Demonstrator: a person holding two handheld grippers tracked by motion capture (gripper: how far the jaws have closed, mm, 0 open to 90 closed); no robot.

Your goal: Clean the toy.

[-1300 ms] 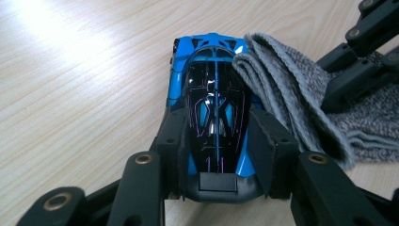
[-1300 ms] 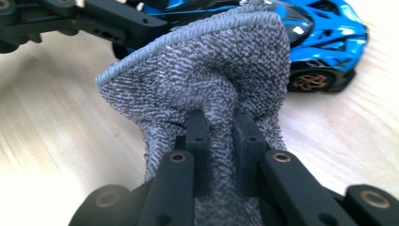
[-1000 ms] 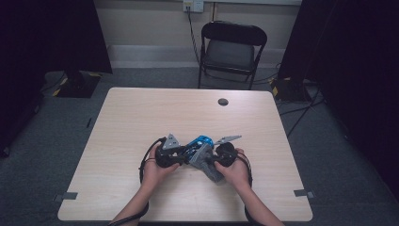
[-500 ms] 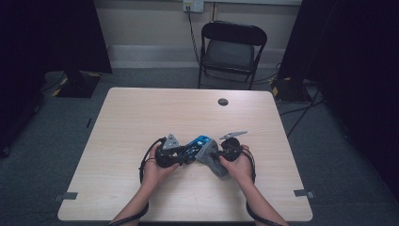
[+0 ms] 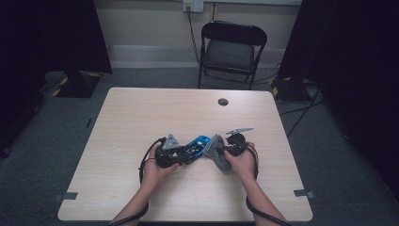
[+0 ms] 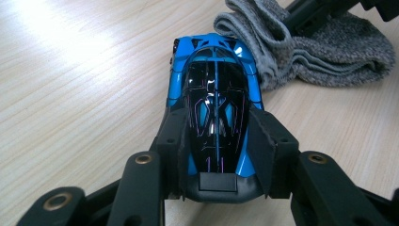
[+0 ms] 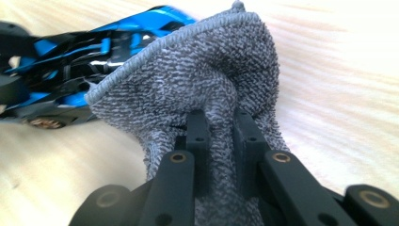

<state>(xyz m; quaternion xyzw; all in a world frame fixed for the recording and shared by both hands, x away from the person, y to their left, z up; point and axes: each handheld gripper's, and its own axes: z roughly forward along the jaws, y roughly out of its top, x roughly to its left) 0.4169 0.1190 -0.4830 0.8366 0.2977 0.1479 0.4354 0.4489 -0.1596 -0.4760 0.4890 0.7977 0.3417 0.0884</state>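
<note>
A blue and black toy car [image 6: 214, 94] sits low over the table, its rear end clamped between the jaws of my left gripper [image 6: 216, 141]. In the high view the car [image 5: 196, 143] lies between both hands near the table's middle. My right gripper [image 7: 220, 125] is shut on a bunched grey knitted cloth [image 7: 197, 80], whose edge lies against the car's blue nose [image 7: 136, 26]. From above, the cloth [image 5: 215, 149] hangs from the right gripper [image 5: 225, 151], just right of the car. The left gripper [image 5: 181, 155] points right toward it.
The light wooden table [image 5: 141, 117] has a small dark round grommet [image 5: 223, 101] at its far side. A black folding chair [image 5: 230, 52] stands beyond the far edge. Cables trail from both grippers past the forearms.
The right hand has shifted a little to the right with the grey cloth, which now stands more upright beside the car. The left hand and the car have stayed put.
</note>
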